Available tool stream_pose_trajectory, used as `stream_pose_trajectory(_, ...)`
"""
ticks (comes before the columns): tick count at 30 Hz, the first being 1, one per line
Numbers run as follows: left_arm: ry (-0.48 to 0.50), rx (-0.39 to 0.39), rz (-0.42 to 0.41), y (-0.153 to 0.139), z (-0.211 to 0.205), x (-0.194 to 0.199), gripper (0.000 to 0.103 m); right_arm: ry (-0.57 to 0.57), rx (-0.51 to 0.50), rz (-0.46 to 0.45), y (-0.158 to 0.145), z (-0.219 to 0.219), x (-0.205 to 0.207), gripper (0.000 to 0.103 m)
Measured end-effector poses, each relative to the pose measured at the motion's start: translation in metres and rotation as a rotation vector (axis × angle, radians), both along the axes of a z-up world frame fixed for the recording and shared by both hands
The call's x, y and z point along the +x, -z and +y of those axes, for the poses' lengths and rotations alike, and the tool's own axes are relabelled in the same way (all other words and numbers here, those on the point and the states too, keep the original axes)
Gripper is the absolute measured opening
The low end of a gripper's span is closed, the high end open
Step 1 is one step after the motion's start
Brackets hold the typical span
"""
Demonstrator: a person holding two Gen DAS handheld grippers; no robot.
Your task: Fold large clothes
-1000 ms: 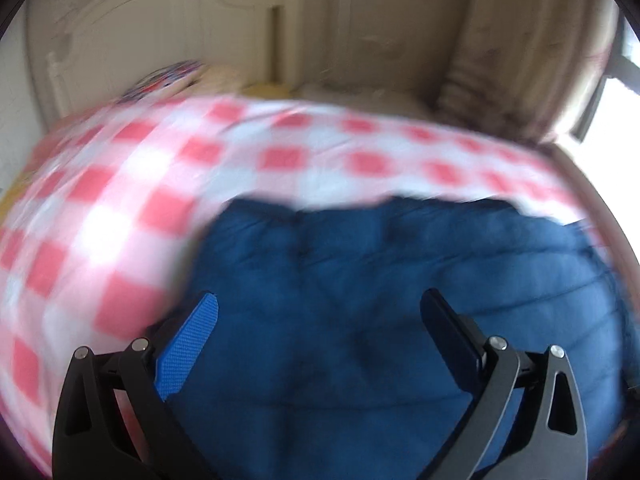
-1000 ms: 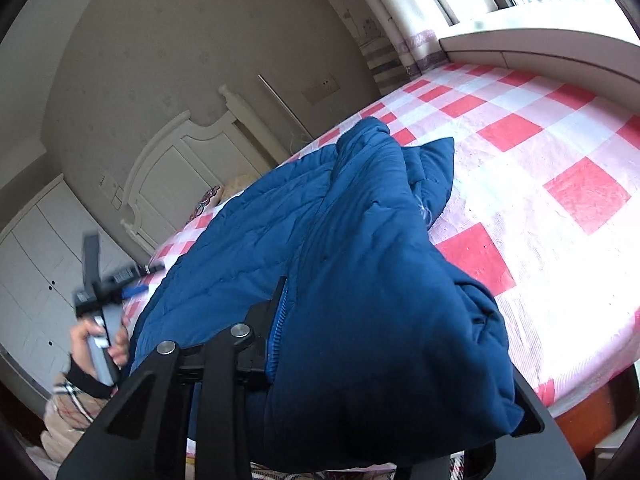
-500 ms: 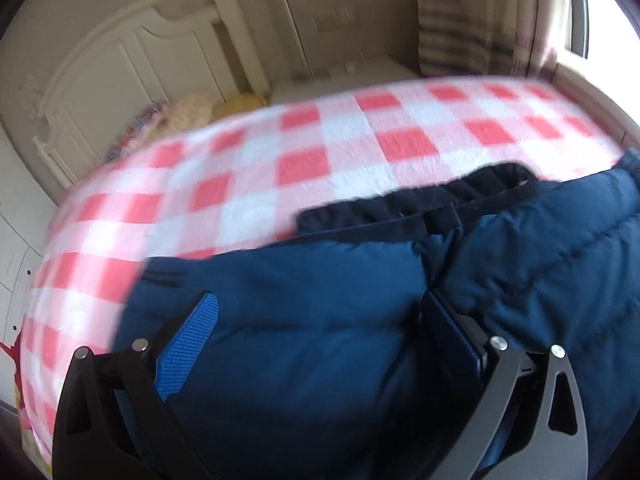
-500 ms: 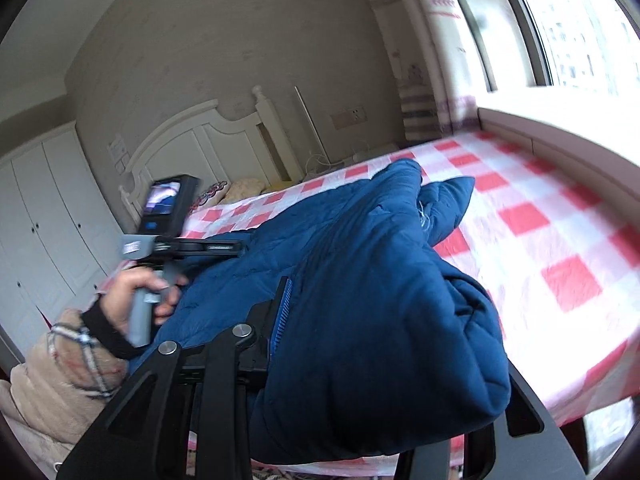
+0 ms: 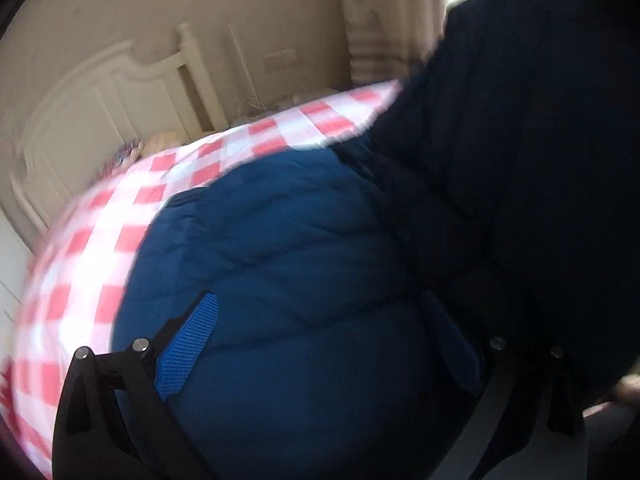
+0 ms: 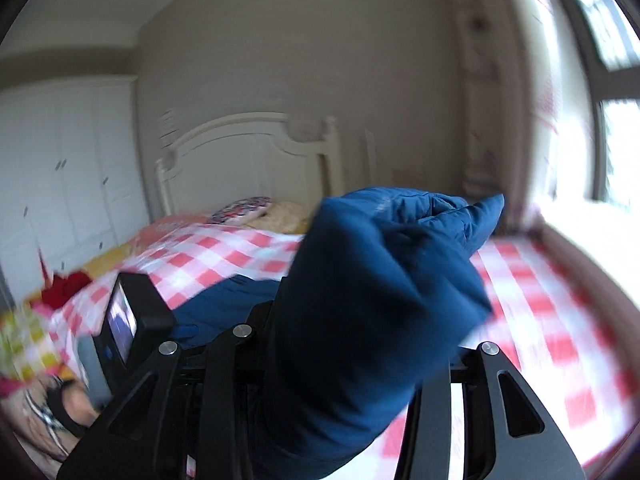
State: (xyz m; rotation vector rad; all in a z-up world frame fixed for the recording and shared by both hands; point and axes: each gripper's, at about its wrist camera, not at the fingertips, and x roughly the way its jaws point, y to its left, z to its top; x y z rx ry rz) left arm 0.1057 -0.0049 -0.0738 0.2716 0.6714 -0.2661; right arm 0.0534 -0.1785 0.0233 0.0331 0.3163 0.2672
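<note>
While our right tongs (image 6: 360, 344) stay clenched on a thick bunch of the blue padded jacket (image 5: 304, 280), that fold is raised off the bed (image 6: 552, 320) and blocks much of the right wrist view. Our left tongs (image 5: 320, 344) stand released, their blue pads (image 5: 188, 348) spread wide over the jacket's lower part, which lies on the red-and-white checked bedspread (image 5: 96, 264). Beyond it we see the white headboard (image 6: 248, 160) and a wardrobe (image 6: 68, 168).
</note>
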Motion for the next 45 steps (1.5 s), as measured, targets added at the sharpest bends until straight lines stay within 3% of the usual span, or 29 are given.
stream_pose_trajectory(5, -0.284, -0.194, -0.150, -0.047, 0.126, -0.013, 0.101, -0.134, -0.170, -0.055, -0.011, 0.091, 0.017, 0.042)
stream_pose_trajectory(8, -0.422, -0.278, -0.171, -0.053, 0.192, -0.022, 0.101, -0.236, -0.310, -0.051, 0.005, 0.166, 0.034, 0.042)
stream_pose_trajectory(11, -0.507, -0.309, -0.178, -0.049, 0.231, -0.034, 0.101, -0.346, -0.504, 0.034, 0.053, 0.247, 0.051, 0.042)
stream_pose_trajectory(13, -0.521, -0.314, -0.168, -0.046, 0.246, -0.042, 0.101, -0.370, -0.751, 0.111, 0.107, 0.298, 0.059, 0.053)
stream_pose_trajectory(15, -0.508, -0.294, -0.156, -0.042, 0.248, -0.046, 0.100, -0.321, -0.983, 0.010, 0.146, 0.326, 0.047, 0.062)
stream_pose_trajectory(16, -0.494, -0.283, -0.155, -0.041, 0.248, -0.048, 0.100, -0.313, -0.997, 0.000, 0.149, 0.327, 0.046, 0.062)
stream_pose_trajectory(21, -0.382, -0.268, -0.157, -0.057, 0.236, -0.038, 0.101, -0.409, -0.919, 0.020, 0.136, 0.311, 0.035, 0.062)
stream_pose_trajectory(25, -0.186, -0.236, -0.162, -0.090, 0.188, -0.006, 0.101, -0.420, -0.914, -0.033, 0.138, 0.308, 0.021, 0.061)
stream_pose_trajectory(30, 0.067, -0.227, -0.014, -0.104, 0.111, 0.060, 0.100, -0.442, -0.896, -0.057, 0.139, 0.301, 0.017, 0.061)
stream_pose_trajectory(32, 0.083, -0.172, 0.056, -0.093, 0.087, 0.088, 0.100, -0.467, -0.896, -0.068, 0.139, 0.300, 0.006, 0.061)
stream_pose_trajectory(36, 0.050, 0.060, 0.126, -0.032, 0.058, 0.138, 0.101, -0.508, -0.894, -0.083, 0.137, 0.289, -0.011, 0.061)
stream_pose_trajectory(37, 0.075, 0.037, 0.140, -0.016, 0.061, 0.145, 0.101, -0.525, -0.894, -0.083, 0.136, 0.287, -0.012, 0.061)
stream_pose_trajectory(38, 0.087, -0.075, 0.168, -0.006, 0.076, 0.152, 0.101, -0.554, -0.894, -0.071, 0.133, 0.284, -0.015, 0.061)
stream_pose_trajectory(40, 0.047, -0.194, 0.223, 0.004, 0.101, 0.160, 0.101, -0.621, -0.873, -0.032, 0.123, 0.275, -0.023, 0.062)
stream_pose_trajectory(42, 0.001, -0.210, 0.212, 0.010, 0.114, 0.159, 0.101, -0.695, -0.789, -0.008, 0.105, 0.257, -0.033, 0.063)
stream_pose_trajectory(43, -0.012, -0.200, 0.197, 0.012, 0.115, 0.156, 0.101, -0.732, -0.699, 0.005, 0.089, 0.238, -0.037, 0.063)
stream_pose_trajectory(45, -0.033, -0.171, 0.164, 0.013, 0.114, 0.152, 0.101, -0.718, -0.568, 0.014, 0.065, 0.205, -0.037, 0.063)
